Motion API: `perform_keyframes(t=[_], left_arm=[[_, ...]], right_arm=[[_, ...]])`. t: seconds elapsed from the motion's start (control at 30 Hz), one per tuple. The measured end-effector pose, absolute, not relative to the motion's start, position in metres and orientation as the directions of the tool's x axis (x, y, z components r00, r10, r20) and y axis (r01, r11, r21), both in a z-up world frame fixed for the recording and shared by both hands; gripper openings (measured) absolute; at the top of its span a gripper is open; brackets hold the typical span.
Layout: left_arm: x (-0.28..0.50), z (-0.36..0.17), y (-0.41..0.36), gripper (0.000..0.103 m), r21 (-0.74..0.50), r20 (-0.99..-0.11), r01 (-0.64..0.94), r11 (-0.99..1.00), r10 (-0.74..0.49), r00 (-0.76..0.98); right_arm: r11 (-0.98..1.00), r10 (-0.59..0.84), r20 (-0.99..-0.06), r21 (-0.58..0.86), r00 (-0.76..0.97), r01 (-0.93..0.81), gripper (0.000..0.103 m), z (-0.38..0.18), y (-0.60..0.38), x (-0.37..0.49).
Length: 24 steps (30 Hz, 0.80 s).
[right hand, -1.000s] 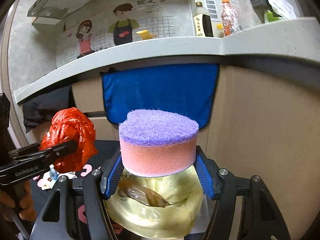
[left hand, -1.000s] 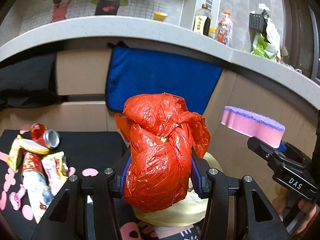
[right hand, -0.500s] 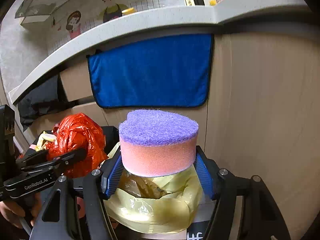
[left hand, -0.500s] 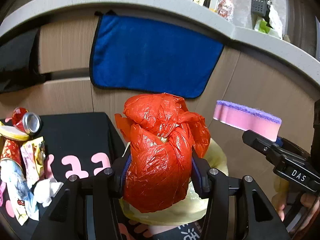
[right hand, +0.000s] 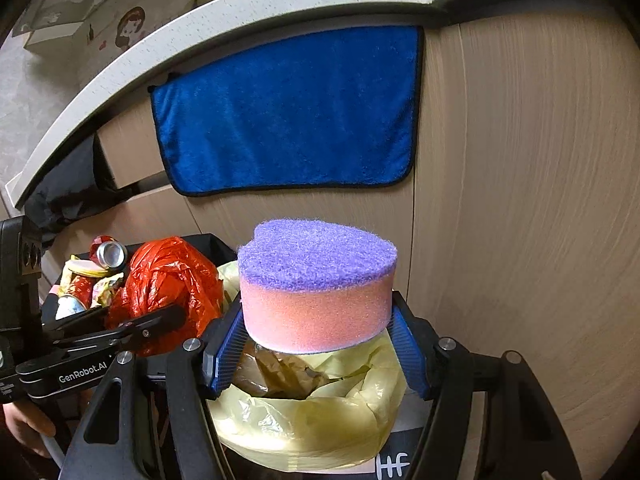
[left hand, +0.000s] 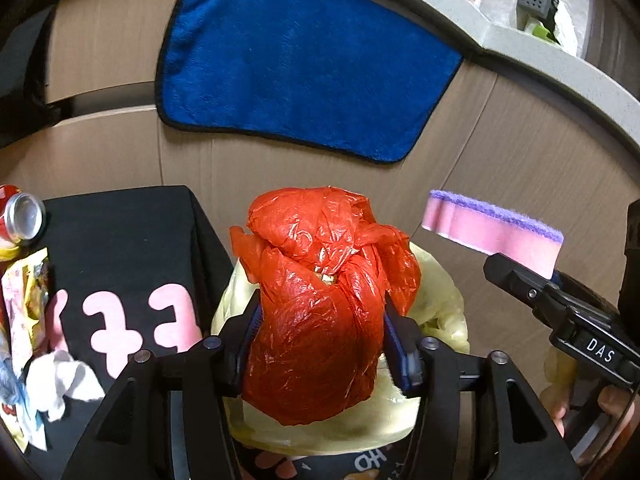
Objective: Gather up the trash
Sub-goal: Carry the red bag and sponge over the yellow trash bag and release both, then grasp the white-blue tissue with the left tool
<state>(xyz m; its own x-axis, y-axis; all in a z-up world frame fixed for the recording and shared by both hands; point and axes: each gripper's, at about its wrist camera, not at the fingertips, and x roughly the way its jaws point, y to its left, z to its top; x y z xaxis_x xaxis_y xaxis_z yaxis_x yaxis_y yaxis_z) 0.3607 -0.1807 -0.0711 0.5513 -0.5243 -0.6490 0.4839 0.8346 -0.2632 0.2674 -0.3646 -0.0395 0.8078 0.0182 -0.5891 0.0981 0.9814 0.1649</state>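
The red bag (left hand: 320, 312) is sitting between the left gripper's (left hand: 320, 344) pads, right over the yellow bin bag (right hand: 320, 420), and the jaws are opening. The right gripper (right hand: 320, 344) is squeezing a pink sponge (right hand: 318, 288) above it too. Cans and wrappers (left hand: 24, 272) are lying on the black table (left hand: 120, 248). A blue towel (left hand: 296, 64) is hanging on the wooden wall behind.

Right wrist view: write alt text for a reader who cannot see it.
The right tongs hold a pink sponge with a purple scouring top above an open yellow trash bag. At left, the left tongs, opening, carry a crumpled red plastic bag; a blue towel hangs on the cabinet behind.
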Motion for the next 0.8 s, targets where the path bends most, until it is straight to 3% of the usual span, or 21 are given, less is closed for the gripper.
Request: perform_keyframes(t=[0.1, 0.17, 0.43, 0.57, 0.8], left_arm=[[0.364, -0.073, -0.184, 0.072, -0.267, -0.653, 0.509, 0.818, -0.543, 0.529], [0.365, -0.073, -0.182, 0.074, -0.283, -0.642, 0.519, 0.806, -0.561, 0.522], [0.363, -0.054, -0.153, 0.074, -0.31, -0.595, 0.469, 0.827, -0.553, 0.583], [0.351, -0.041, -0.132, 0.074, -0.258, -0.57, 0.441, 0.86, -0.504, 0.649], [0.337, -0.04, -0.085, 0.074, -0.23, -0.586, 0.406, 0.884, -0.459, 0.668]], right_arm=[[0.981, 0.017, -0.596, 0.165, 0.803, 0.101, 0.063, -0.041, -0.365, 0.272], [0.981, 0.016, -0.597, 0.165, 0.802, 0.103, 0.063, -0.042, -0.365, 0.273], [0.981, 0.021, -0.611, 0.165, 0.791, 0.101, 0.063, -0.044, -0.36, 0.281], [0.971, 0.084, -0.62, 0.225, 0.78, 0.074, 0.065, -0.05, -0.36, 0.288], [0.966, 0.107, -0.636, 0.249, 0.765, 0.071, 0.067, -0.057, -0.35, 0.295]])
